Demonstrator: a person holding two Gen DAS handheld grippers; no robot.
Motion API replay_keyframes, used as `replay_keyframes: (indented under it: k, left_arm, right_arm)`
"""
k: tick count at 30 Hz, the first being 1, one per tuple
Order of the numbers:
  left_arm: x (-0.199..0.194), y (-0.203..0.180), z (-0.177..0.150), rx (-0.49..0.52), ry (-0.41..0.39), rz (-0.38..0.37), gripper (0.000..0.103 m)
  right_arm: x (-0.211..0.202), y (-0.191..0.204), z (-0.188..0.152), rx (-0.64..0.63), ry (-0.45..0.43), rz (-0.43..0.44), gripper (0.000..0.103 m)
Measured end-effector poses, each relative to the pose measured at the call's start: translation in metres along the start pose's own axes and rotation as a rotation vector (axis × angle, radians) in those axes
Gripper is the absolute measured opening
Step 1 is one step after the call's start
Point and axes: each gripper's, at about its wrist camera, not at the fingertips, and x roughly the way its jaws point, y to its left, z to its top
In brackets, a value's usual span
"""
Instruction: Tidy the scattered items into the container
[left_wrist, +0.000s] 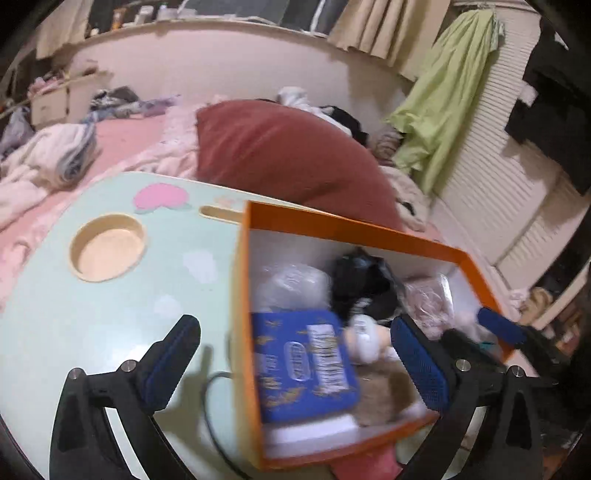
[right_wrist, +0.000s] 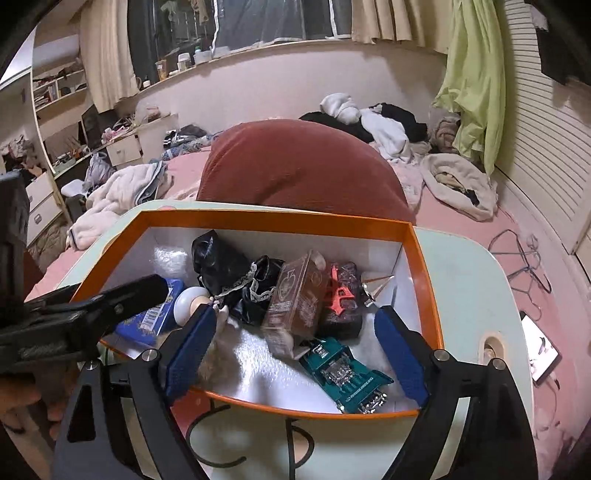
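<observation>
An orange box with a white inside (left_wrist: 332, 223) (right_wrist: 258, 218) stands on a pale green lap table (left_wrist: 74, 314) (right_wrist: 465, 280). It holds a blue tin (left_wrist: 303, 365) (right_wrist: 147, 321), a black lace cloth (right_wrist: 236, 273), a brown card box (right_wrist: 295, 306), a teal toy car (right_wrist: 343, 376), a dark pouch with a coral clip (right_wrist: 340, 295) and a small doll (left_wrist: 365, 339). My left gripper (left_wrist: 295, 362) is open, straddling the box's left wall. My right gripper (right_wrist: 295, 350) is open and empty over the box's near edge.
The table has a round cup recess (left_wrist: 107, 251) and sits on a pink bed with a dark red pillow (right_wrist: 295, 170) behind the box. A black cable (right_wrist: 221, 435) lies on the table near me. A phone (right_wrist: 539, 350) and wire hangers (right_wrist: 521, 258) lie on the bed at right.
</observation>
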Motion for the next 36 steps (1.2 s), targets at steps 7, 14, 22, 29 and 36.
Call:
replay_keyframes:
  k: [7, 14, 22, 29, 36]
  left_arm:
    - [-0.054, -0.002, 0.000, 0.034, -0.212, -0.013, 0.102]
    - [-0.105, -0.014, -0.030, 0.094, -0.203, -0.113, 0.102]
    - [-0.051, -0.018, -0.083, 0.173, 0.066, 0.018, 0.102]
    - [-0.047, -0.026, -0.096, 0.268, 0.067, 0.160, 0.103]
    - [-0.050, -0.023, -0.098, 0.267, 0.074, 0.157, 0.103]
  right_arm:
    - [-0.030, 0.004, 0.004, 0.008, -0.146, -0.007, 0.087]
    - [-0.083, 0.018, -0.013, -0.022, -0.209, 0.047, 0.087]
    - [-0.047, 0.015, -0.073, -0.019, 0.066, -0.060, 0.087]
    - [-0.002, 0.008, -0.082, -0.033, 0.128, -0.046, 0.102]
    - [0.030, 0.007, -0.079, -0.043, 0.124, -0.037, 0.102]
